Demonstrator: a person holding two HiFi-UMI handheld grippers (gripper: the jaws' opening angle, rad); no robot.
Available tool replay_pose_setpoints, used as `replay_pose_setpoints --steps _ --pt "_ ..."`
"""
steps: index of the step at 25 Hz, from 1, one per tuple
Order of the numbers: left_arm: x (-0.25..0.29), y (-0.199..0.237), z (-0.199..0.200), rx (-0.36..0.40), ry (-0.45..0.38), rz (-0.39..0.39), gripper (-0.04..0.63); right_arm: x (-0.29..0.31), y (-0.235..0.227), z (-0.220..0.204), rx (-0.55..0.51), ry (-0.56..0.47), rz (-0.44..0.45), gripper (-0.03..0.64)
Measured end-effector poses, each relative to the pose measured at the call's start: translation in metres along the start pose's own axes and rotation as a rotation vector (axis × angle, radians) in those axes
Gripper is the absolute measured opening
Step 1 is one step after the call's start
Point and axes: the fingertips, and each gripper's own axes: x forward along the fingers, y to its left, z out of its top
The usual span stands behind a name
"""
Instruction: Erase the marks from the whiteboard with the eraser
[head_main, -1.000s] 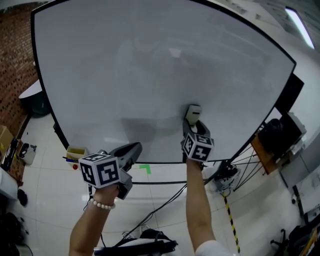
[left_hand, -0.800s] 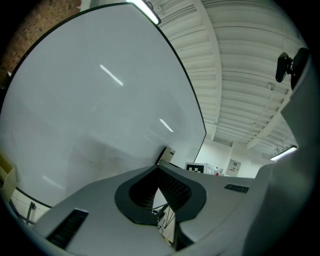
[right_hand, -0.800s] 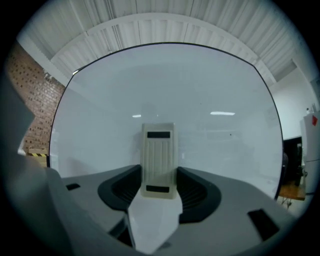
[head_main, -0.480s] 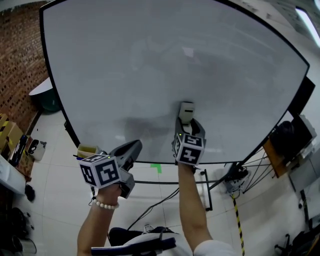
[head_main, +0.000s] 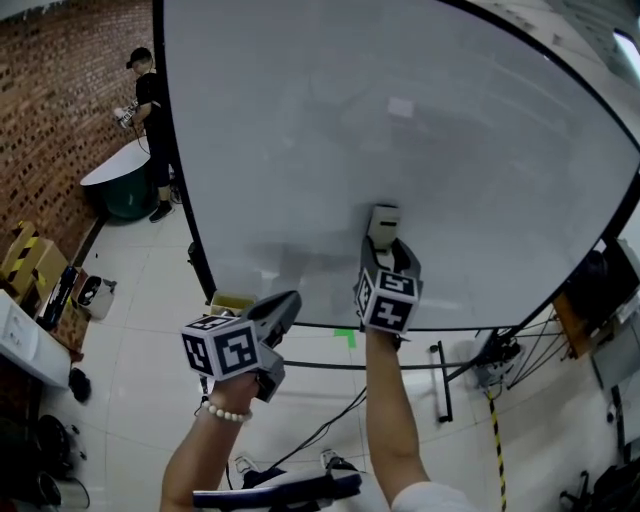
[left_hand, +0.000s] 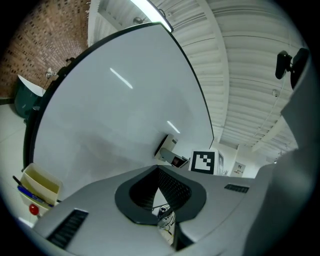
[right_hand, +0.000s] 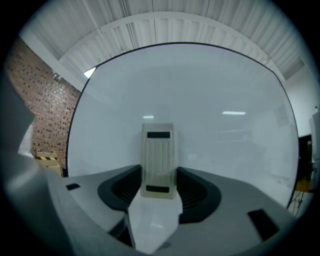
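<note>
The whiteboard (head_main: 400, 130) fills the head view and shows only faint smudges, no clear marks. A cream eraser (head_main: 383, 224) lies flat against its lower middle, and my right gripper (head_main: 386, 246) is shut on the eraser's lower end. In the right gripper view the eraser (right_hand: 159, 152) stands upright between the jaws of the right gripper (right_hand: 159, 176), with the whiteboard (right_hand: 210, 90) behind it. My left gripper (head_main: 286, 302) hangs below the board's bottom edge, shut and empty. The left gripper view shows the left gripper (left_hand: 159, 186) closed, with the eraser (left_hand: 165, 145) beyond it.
A person in black (head_main: 150, 100) stands far left by the brick wall, beside a green tub (head_main: 125, 190). A yellow marker tray (head_main: 232, 302) hangs at the board's lower left corner. Stand legs (head_main: 440, 380) and cables (head_main: 320, 430) lie on the tiled floor below.
The head view has swung left, bringing the brick wall and the person into view. The right gripper still holds the eraser at the board's lower middle. The left gripper has drifted slightly right.
</note>
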Motion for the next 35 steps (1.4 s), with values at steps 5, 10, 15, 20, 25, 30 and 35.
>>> replay_pose_setpoints --steps 5,10,15,20,25,30,35 --pt "-0.054 0.041 0.03 -0.004 -0.016 0.018 -0.005 0.013 0.07 0.002 -0.003 -0.001 -0.003 0.25" --pt "-0.108 0.077 0.056 -0.017 -0.044 0.038 -0.005 0.02 0.134 0.0 0.006 0.0 0.002 0.25" --pt "-0.145 0.104 0.072 -0.015 -0.045 0.055 -0.005 0.028 0.185 0.001 0.008 -0.006 0.011 0.249" --pt "-0.176 0.125 0.085 -0.015 -0.038 0.062 -0.005 0.035 0.229 0.002 0.014 -0.004 0.011 0.249" --pt "-0.201 0.14 0.097 -0.01 -0.037 0.072 -0.005 0.04 0.272 0.001 0.003 0.012 0.031 0.25" --pt "-0.224 0.155 0.107 -0.01 -0.054 0.089 -0.005 0.044 0.308 -0.002 -0.001 0.006 0.048 0.249" --pt "-0.246 0.169 0.117 -0.016 -0.078 0.11 -0.004 0.049 0.35 -0.002 -0.011 -0.003 0.082 0.25"
